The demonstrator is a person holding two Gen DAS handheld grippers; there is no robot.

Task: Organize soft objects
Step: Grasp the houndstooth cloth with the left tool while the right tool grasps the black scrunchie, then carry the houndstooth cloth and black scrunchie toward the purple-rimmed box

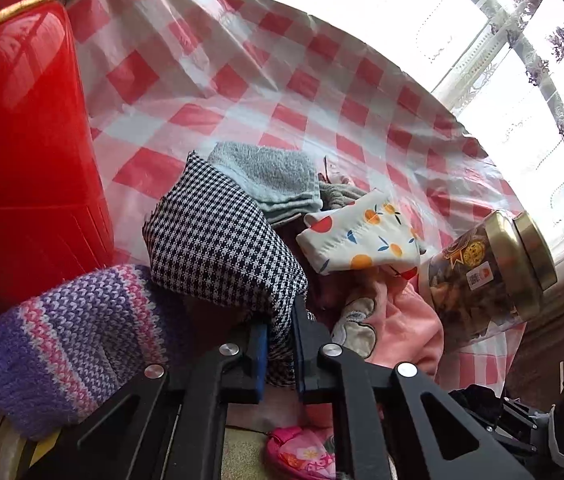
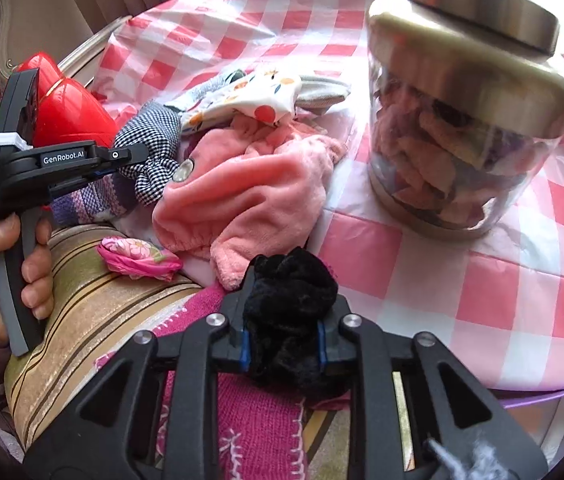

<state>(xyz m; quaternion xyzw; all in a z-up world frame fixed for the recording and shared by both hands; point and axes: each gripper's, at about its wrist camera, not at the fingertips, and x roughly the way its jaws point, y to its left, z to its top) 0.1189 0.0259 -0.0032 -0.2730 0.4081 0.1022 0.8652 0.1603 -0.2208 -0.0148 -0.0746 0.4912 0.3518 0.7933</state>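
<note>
My left gripper (image 1: 280, 344) is shut on a black-and-white houndstooth cloth (image 1: 218, 248), pinching its near edge between the blue pads. From the right wrist view the same gripper (image 2: 122, 160) holds that cloth (image 2: 150, 148) at the left. My right gripper (image 2: 283, 344) is shut on a black velvet scrunchie (image 2: 289, 300) bunched between its fingers. A pile of soft things lies on the checked tablecloth: a pink fleece garment (image 2: 250, 184), a white fruit-print pouch (image 1: 361, 236), a light blue towel (image 1: 270, 172) and a purple knitted piece (image 1: 66, 344).
A big glass jar (image 2: 461, 128) with a metal lid stands on the red-and-white checked tablecloth (image 2: 461, 280) at the right. A red plastic container (image 1: 22, 140) stands at the left. A small pink flowered pouch (image 2: 134, 256) and a magenta knit (image 2: 258, 432) lie on a striped cushion (image 2: 94, 304).
</note>
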